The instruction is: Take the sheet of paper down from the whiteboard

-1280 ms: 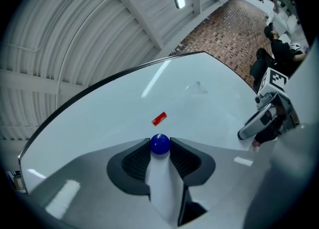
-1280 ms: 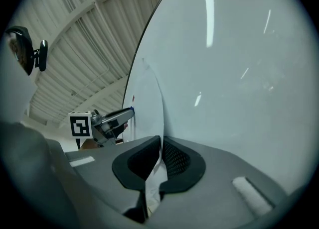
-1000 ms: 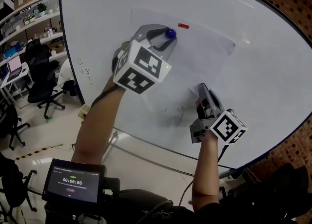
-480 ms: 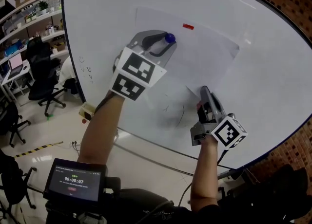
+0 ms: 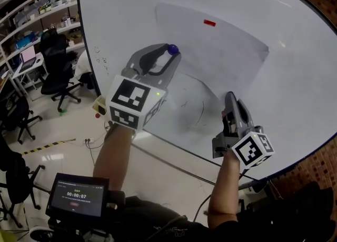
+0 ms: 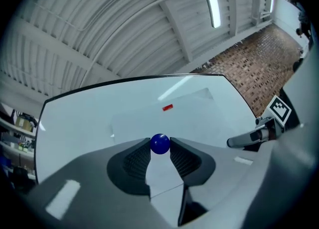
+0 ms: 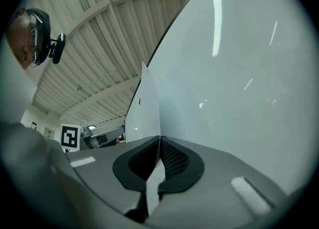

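Sheet of paper hangs on the whiteboard by one red magnet, its lower corner pinched in the right claw, while the left claw grips a blue magnet; a sharp pull risks tearing the sheet.

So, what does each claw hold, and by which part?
The left claw pinches a blue ball magnet at its sides. The right claw grips the sheet of paper at its lower edge.
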Available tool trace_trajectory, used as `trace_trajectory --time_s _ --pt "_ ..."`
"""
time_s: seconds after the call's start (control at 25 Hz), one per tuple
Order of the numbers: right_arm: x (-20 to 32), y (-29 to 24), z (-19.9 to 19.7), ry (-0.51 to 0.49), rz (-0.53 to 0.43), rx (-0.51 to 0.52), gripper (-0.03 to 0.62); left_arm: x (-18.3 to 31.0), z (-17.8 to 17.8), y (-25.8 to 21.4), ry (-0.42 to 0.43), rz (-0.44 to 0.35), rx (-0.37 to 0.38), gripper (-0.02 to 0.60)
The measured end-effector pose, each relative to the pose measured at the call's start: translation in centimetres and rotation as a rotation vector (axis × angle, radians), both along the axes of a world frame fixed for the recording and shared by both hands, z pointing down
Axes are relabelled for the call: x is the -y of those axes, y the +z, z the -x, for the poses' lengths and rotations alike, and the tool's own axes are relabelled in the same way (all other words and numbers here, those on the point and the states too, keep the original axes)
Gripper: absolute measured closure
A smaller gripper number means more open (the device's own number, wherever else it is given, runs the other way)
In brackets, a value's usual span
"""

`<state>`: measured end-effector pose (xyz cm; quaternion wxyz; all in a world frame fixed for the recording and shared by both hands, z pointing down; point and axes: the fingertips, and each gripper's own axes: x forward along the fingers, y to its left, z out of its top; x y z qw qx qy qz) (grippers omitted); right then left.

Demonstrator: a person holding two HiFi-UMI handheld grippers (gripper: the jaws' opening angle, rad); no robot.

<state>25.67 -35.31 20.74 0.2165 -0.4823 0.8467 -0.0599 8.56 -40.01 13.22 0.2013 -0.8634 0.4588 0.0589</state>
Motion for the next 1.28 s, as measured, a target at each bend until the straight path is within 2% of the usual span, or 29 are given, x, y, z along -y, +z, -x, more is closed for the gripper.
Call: trace_trajectory --time_s 0.24,0.4,0.64,0.84,0.92,1.08,1.28 --pt "-3.5 2.9 0.0 0.034 0.024 -0.040 0.583 -3.0 2.7 5.8 0.003 0.079 -0.156 0.459" --pt "-7.3 5.8 1.5 0.046 0.096 -0.042 0.583 -5.3 4.8 10.5 0.042 0.169 -0.187 0.459" --pt "-11.5 9.4 6.3 0.046 0.215 0.019 0.583 -8.6 9.9 15.6 0.064 0.272 -0.160 0.459" --pt "-17.5 14.7 10.6 0.130 0.305 0.052 0.583 -13.4 14.4 21.7 0.095 0.356 -0.148 0.459" --pt "-18.9 17.3 11.7 0.176 0.338 0.025 0.583 -14.7 15.9 24.3 0.089 0.382 -0.160 0.459" --pt "-22.8 22.8 12.8 0.332 0.425 -0.092 0.582 -17.8 17.6 29.0 0.103 0.454 -0.162 0.459" --pt "-26.0 27.0 12.7 0.384 0.519 -0.116 0.583 -20.3 17.1 33.7 0.128 0.533 -0.119 0.459"
